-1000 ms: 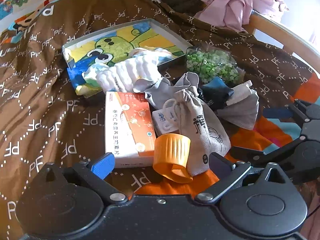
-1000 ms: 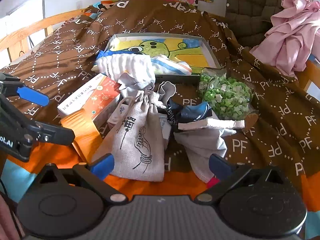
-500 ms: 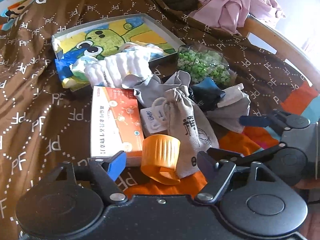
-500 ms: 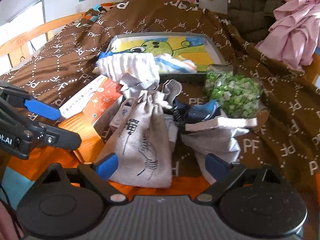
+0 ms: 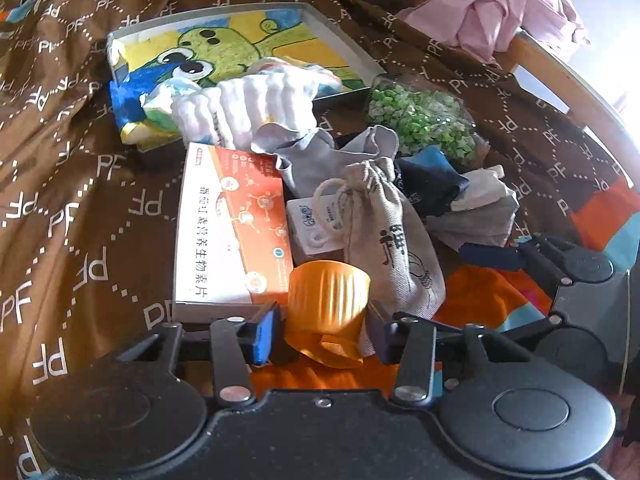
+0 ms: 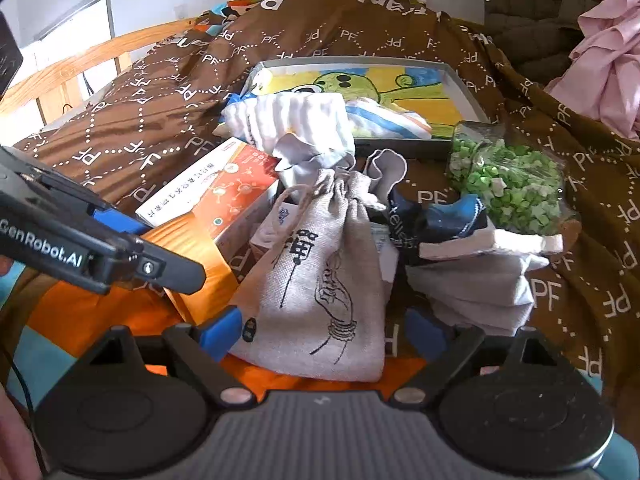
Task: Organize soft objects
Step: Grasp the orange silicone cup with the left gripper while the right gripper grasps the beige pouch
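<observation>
Brown bedding printed with white letters covers a bed (image 5: 80, 184) and fills both views, with a wooden bed rail at the upper right of the left wrist view and pink clothing (image 5: 492, 4) heaped in the top right corner. Upper centre lies a shallow tray (image 5: 340, 40) lined with a green cartoon drawing, and a white ribbed cloth (image 5: 256, 108) spills over its near edge. Below that, at centre, sits a jumble: an orange and white box (image 5: 228, 232), grey cloths (image 5: 304, 160), a clear bag of green pieces (image 5: 420, 120) toward the right, a dark blue sock (image 5: 428, 184), and a linen drawstring pouch (image 6: 320, 280) with black line art.

In the right wrist view the pouch lies at lower centre between the fingers of the right hand-held gripper (image 6: 324, 332), whose jaws stand wide on either side of it, not yet pressing the fabric. In the left wrist view the left hand-held gripper (image 5: 324, 332) is at the bottom centre, its jaws at middling width around an orange ribbed cup (image 5: 328, 304) that lies tipped toward the camera; whether the pads touch it I cannot tell.

The step in hand looks like picking up the pouch. To do it well, close on the fuller lower body, not the cord, and lift straight up so the neighbouring cloths are not dragged along
</observation>
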`<move>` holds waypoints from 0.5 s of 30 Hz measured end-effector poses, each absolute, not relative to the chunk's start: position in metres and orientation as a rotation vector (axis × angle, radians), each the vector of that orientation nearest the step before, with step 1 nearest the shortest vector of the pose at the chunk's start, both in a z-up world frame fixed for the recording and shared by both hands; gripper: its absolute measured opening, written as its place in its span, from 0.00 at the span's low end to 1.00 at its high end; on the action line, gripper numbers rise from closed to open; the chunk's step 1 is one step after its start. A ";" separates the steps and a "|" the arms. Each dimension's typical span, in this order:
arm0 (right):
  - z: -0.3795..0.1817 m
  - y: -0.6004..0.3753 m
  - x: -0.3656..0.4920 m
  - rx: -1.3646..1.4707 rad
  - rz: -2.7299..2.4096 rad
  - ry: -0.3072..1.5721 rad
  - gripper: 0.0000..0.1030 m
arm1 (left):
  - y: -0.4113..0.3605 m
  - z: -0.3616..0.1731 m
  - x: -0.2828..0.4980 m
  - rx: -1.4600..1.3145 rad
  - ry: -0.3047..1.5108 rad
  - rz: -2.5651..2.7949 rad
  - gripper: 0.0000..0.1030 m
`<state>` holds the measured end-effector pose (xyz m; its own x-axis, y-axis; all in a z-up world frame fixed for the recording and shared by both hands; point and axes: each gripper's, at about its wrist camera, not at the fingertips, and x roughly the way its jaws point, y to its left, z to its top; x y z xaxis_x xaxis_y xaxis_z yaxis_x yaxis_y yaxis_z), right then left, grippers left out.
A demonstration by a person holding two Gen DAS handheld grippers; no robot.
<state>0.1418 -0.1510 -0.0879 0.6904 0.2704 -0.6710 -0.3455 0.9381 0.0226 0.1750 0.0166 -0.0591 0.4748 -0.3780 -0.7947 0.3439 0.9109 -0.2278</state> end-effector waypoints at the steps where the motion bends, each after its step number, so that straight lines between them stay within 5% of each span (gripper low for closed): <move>1: -0.089 -0.150 0.144 -0.107 0.347 0.734 0.89 | 0.018 -0.060 0.176 -0.048 0.986 -0.441 0.43; 15: -0.103 -0.143 0.159 -0.084 0.341 0.761 0.84 | 0.020 -0.063 0.178 -0.072 0.981 -0.431 0.33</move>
<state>0.1587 -0.1430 -0.1031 0.6722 0.2727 -0.6883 -0.3331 0.9417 0.0477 0.1779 0.0201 -0.0625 0.4792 -0.3851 -0.7887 0.3211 0.9132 -0.2508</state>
